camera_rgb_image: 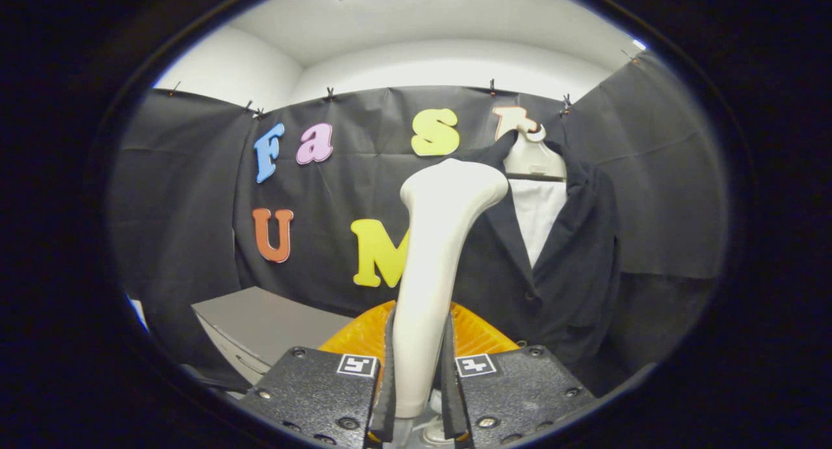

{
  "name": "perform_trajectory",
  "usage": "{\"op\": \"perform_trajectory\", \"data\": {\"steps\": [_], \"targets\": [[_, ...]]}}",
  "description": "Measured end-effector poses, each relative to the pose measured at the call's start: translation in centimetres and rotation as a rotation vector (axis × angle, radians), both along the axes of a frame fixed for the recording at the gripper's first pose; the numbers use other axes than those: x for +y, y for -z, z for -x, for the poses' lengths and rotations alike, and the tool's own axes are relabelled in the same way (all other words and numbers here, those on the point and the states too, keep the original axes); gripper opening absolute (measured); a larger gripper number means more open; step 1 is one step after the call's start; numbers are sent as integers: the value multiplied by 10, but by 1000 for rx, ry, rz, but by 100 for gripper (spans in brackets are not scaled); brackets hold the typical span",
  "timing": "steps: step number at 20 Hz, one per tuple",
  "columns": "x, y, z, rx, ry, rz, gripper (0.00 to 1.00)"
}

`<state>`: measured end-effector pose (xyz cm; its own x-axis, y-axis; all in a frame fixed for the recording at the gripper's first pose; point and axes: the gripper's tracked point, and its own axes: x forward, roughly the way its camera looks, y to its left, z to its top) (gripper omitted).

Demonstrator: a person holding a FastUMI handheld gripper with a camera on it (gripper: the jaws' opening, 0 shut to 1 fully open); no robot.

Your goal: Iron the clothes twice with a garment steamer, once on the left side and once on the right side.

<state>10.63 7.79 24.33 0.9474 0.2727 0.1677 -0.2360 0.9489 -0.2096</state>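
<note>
- Fingers (419, 397) nearest the lens, closed on the steamer handle (426, 286); both press its lower shaft, one on each side.
- Steamer handle is pale and upright between the fingers, widening to a broad head (455, 182) at the top. Which way the steam face points cannot be told.
- Orange ribbed part (478, 335) sits just behind the handle, low down; probably the steamer's base or tank, but unclear.
- Dark jacket (578, 267) hangs beyond the handle and to its right, on a pale dress form (533, 156), with a white shirt front (538, 221) showing between the lapels.
- Steamer head overlaps the jacket's nearer lapel by line of sight; contact cannot be confirmed, and it looks apart from the cloth.
- Grey box (260, 319) lies to the left of the handle, low, against the black cloth wall. No worktop surface can be made out under it.
- Judgement: steamer is in hand and carried toward the garment; neither pass looks begun.
- To do this step well: keep the grip firm and low so the head does not swing; turn the steam face square to the cloth; bring it to the top of one front panel near the shoulder.
- Then draw down in one slow, even stroke, brushing lightly, not pushing the form back.
- Risk: head snagging a lapel, or drifting onto the shirt.
</note>
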Motion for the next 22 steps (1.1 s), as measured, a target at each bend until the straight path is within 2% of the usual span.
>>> {"op": "perform_trajectory", "data": {"steps": [5, 10, 14, 16, 22], "targets": [[-23, -50, -42, -58, -88, 32, 31], [-18, -86, -80, -95, -156, 60, 31], [-11, -109, -97, -116, -161, 29, 31], [-12, -114, -105, -119, -128, 11, 31], [-28, -87, -104, -83, -79, -28, 31]]}}
